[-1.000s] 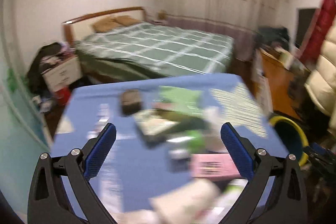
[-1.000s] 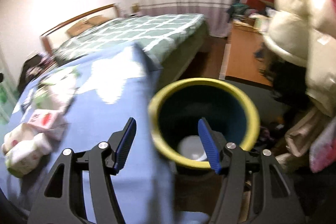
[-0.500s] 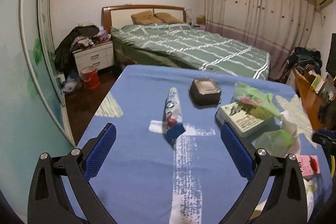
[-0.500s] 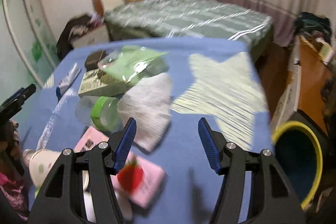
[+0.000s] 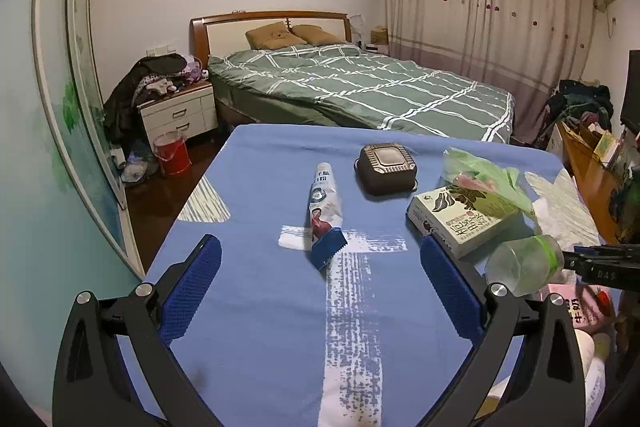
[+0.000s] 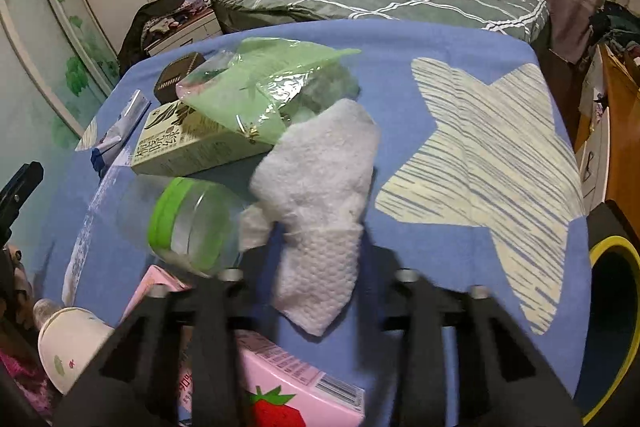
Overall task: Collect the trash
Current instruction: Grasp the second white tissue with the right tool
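Observation:
My left gripper [image 5: 320, 263] is open and empty above the blue cloth, just short of a crumpled tube wrapper [image 5: 325, 213]. A dark square box [image 5: 387, 167], a cream carton [image 5: 464, 217], a green plastic bag [image 5: 486, 179] and a clear bottle with a green band [image 5: 524, 263] lie to the right. In the right wrist view my right gripper [image 6: 320, 247] is blurred around the lower part of a white paper towel [image 6: 320, 187]; its finger pads are hidden. The bottle [image 6: 188, 223], the carton [image 6: 192, 143] and the bag [image 6: 256, 87] lie beside the towel.
A pink strawberry carton [image 6: 288, 391] and a white paper cup [image 6: 68, 343] lie at the near edge. A yellow-rimmed bin [image 6: 616, 311] stands off the table's right side. A green bed [image 5: 360, 87] is beyond the table, a nightstand [image 5: 176, 111] at left.
My right gripper swung from over the bin back to the table and came down onto the paper towel. My left gripper turned left and settled facing the tube wrapper.

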### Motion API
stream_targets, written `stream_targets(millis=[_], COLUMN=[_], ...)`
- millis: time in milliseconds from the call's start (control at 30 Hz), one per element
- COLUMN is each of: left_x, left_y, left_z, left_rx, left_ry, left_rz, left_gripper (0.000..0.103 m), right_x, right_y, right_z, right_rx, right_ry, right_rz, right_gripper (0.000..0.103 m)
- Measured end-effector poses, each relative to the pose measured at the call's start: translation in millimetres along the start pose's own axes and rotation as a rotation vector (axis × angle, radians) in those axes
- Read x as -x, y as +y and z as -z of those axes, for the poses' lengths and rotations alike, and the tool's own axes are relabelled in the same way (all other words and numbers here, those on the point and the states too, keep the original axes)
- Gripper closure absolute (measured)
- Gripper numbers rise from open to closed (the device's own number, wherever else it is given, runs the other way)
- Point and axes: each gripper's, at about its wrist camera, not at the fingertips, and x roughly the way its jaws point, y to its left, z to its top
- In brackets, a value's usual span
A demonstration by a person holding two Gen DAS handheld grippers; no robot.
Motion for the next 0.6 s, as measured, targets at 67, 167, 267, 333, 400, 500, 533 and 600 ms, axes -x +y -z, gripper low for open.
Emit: stream_targets(millis=[67, 167, 267, 333, 400, 500, 533, 600], left_x=[-1, -2, -1, -1, -1, -2, -2, -2], left_y=[-2, -4, -7, -8, -8, -10, -10, -11], left_z=[1, 2, 2, 3, 2, 3, 3, 3], left_rx=[-0.006, -0.011, -0.02, -0.023, -0.024, -0.027, -0.028, -0.029], left_ry=[0.005, 0.01, 0.008, 0.009, 0.013, 0.017, 0.017, 0.017], left_rz=[0.0, 0.006, 0.005, 0.006, 0.006, 0.009, 0.009, 0.01], left_gripper=[0.005, 0.005, 0.005, 0.005, 0.005, 0.005, 0.005, 0.005], right_x=[2, 12, 25, 33, 42, 57, 63, 79], right_y=[0, -5, -13, -15, -18, -22, -24, -32], right_z=[-1, -2, -2, -1, 0, 4, 6, 11], right_rx=[0.001, -0.023, -0.056, -0.066, -0.079, -0.093, -0.097, -0.116], right_ry=[-0.016, -0.064, -0.109, -0.133, -0.152, -0.186, -0.201, -0.233], right_rz=[0.002, -0.011, -0.015, -0.015, -0.016, 0.002, 0.012, 0.034], right_gripper=[0.088, 0.091, 0.092, 0.092, 0.092, 0.092, 0.092, 0.092])
